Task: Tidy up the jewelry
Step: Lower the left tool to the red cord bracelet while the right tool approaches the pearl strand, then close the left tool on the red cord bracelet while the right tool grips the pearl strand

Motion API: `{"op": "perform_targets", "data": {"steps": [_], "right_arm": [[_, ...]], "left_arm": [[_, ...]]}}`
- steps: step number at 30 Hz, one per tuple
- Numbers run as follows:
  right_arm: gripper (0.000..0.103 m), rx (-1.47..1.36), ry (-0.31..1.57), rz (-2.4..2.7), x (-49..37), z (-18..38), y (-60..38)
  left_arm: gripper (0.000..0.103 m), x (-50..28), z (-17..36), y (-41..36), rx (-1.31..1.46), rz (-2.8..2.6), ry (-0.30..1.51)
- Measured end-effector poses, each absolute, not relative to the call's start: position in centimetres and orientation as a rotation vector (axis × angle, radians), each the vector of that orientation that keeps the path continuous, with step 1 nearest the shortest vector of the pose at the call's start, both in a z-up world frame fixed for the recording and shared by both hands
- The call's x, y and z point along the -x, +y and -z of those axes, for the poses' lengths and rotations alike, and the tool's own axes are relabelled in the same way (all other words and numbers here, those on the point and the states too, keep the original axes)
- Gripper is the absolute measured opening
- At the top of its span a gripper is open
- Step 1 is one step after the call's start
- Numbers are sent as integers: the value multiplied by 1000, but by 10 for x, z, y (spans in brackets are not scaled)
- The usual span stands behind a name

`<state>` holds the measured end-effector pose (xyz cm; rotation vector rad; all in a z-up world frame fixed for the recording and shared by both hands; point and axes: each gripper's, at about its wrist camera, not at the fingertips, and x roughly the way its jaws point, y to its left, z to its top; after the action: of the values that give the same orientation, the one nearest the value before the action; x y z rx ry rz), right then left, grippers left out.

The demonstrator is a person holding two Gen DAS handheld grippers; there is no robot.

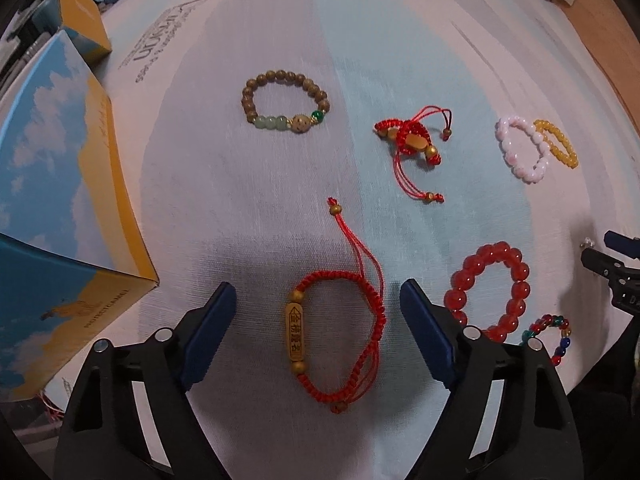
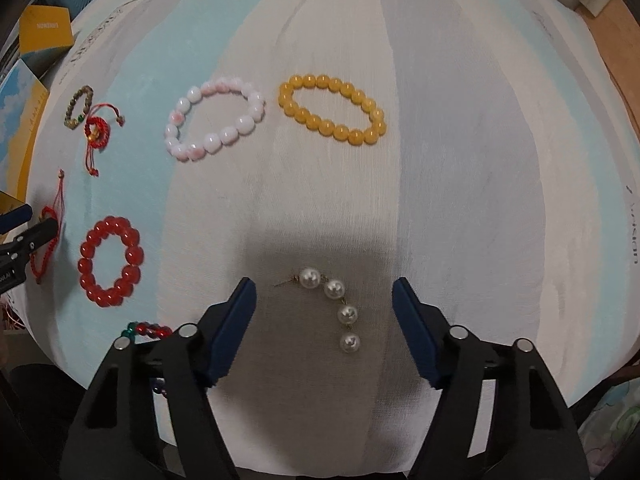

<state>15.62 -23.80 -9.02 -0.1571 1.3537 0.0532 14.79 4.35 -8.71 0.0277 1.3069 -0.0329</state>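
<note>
My left gripper (image 1: 318,304) is open, its jaws standing either side of a red braided cord bracelet (image 1: 340,340) with a wooden bead, which lies on the cloth. My right gripper (image 2: 324,300) is open around a pearl drop earring (image 2: 334,306) lying on the cloth. Other jewelry lies spread out: a brown and green bead bracelet (image 1: 284,104), a second red cord bracelet (image 1: 416,144), a pink bead bracelet (image 2: 216,120), a yellow bead bracelet (image 2: 332,110), a red bead bracelet (image 2: 110,262) and a small multicolour bead bracelet (image 1: 554,334).
A blue and yellow box (image 1: 60,200) stands open at the left, with a second yellow box (image 1: 80,12) behind it. The blue and white cloth (image 2: 460,160) covers the table. The right gripper's tip shows at the right edge of the left wrist view (image 1: 612,264).
</note>
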Motion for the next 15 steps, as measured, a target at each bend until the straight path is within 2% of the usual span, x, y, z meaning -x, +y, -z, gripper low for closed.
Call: {"op": "perform_targets", "data": {"steps": [8,9,15], "right_arm": [[54,151,1376,-59,-140,104,-244],[52,144,1377,-62,-139,105,-246],[29,126,1380,-73,-141,106,-243]], "left_arm": [[75,-151,98,46,-49,27,1318],[72,-150,97,45,-59,25,1317],[55,-145,95,43,-70,33,1307]]}}
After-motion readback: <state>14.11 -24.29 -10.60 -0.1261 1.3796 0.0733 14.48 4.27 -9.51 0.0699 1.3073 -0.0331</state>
